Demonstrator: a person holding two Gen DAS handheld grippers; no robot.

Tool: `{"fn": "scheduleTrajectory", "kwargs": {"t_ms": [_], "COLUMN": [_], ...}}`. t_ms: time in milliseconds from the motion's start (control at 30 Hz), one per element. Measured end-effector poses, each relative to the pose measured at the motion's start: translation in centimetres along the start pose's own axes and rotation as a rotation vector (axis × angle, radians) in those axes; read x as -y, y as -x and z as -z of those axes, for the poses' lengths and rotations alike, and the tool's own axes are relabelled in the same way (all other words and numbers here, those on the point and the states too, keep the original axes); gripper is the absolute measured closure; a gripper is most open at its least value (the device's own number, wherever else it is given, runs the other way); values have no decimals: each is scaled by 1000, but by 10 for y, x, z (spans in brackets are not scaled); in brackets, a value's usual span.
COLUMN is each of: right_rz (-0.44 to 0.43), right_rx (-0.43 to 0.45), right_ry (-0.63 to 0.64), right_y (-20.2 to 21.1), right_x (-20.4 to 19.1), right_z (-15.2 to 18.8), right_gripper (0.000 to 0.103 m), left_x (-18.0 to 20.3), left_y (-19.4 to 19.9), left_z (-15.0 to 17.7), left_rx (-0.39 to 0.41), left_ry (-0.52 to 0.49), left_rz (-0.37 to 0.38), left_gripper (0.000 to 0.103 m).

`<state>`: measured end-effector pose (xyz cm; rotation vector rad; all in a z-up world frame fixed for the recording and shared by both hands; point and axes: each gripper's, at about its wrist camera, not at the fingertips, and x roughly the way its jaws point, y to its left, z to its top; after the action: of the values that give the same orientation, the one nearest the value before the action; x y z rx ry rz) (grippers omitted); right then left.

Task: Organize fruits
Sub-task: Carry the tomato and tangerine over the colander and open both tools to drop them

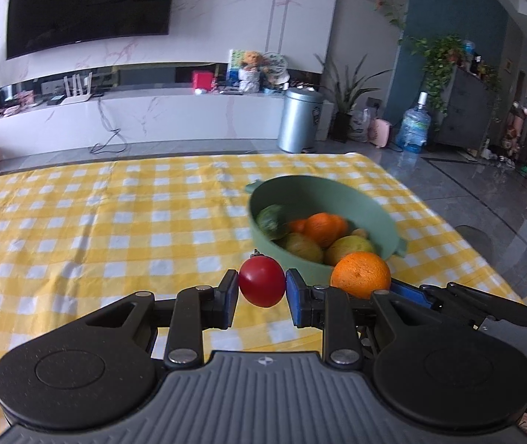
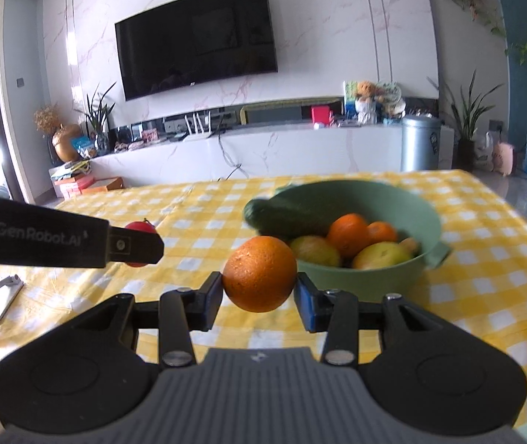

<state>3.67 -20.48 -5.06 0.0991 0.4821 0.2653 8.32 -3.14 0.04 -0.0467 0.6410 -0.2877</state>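
Left claw (image 1: pixel 262 293) clamped on small red tomato (image 1: pixel 262 282), right claw (image 2: pixel 259 293) clamped on orange (image 2: pixel 259 273), both above the checked surface (image 1: pixel 78 222) near green bowl (image 2: pixel 426 214); probably light, smooth, bruisable, best held gently across the middle.

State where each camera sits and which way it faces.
Left wrist: sits behind the left claw, facing across the checked table toward the green bowl; its fingers clamp a red tomato.
Right wrist: sits behind the right claw, facing likewise; its fingers clamp an orange.
Shared: bowl, tomato, orange, each other's claw.
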Motion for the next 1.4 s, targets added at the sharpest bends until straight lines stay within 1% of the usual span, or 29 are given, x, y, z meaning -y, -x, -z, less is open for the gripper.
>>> {"fn": "scheduleTrajectory", "kwargs": {"t_ms": [133,367,500,600,733,867,1000,1067,1133,1267,1400], "right_rz": [24,50,59,48,45,49,-4,-47,-64,-34,-22], "right_rx": [24,20,11,-23,-84,-127,-172,-219,-258,-296,-334], "right_ry": [13,65,117,128,164,199,215,211,209,266,325], "right_y": [15,26,22,11,-12,-36,-62,-78,-93,-118,-136], "right_x": [15,46,62,78,97,111,116,117,119,116,115], "right_z": [-9,-31,-44,-54,-67,-76,-87,-90,-91,-90,-88], "right_gripper": [63,63,63,63,63,63,63,63,64,64,64], "left_x": [16,43,54,56,52,43,41,40,40,37,35], "left_y": [-1,-18,-35,-56,-84,-109,-130,-139,-149,-163,-173], "left_z": [-12,-37,-50,-57,-65,-77,-85,-87,-88,-86,-82], "left_rx": [15,20,-3,-44,-109,-159,-205,-235,-262,-313,-343], "left_ry": [-28,-80,-116,-137,-170,-161,-159,-158,-165,-174,-178], "left_rz": [54,147,198,233,237,242,246,242,221,207,201], "left_gripper": [72,72,72,72,72,72,72,72,72,72,72]}}
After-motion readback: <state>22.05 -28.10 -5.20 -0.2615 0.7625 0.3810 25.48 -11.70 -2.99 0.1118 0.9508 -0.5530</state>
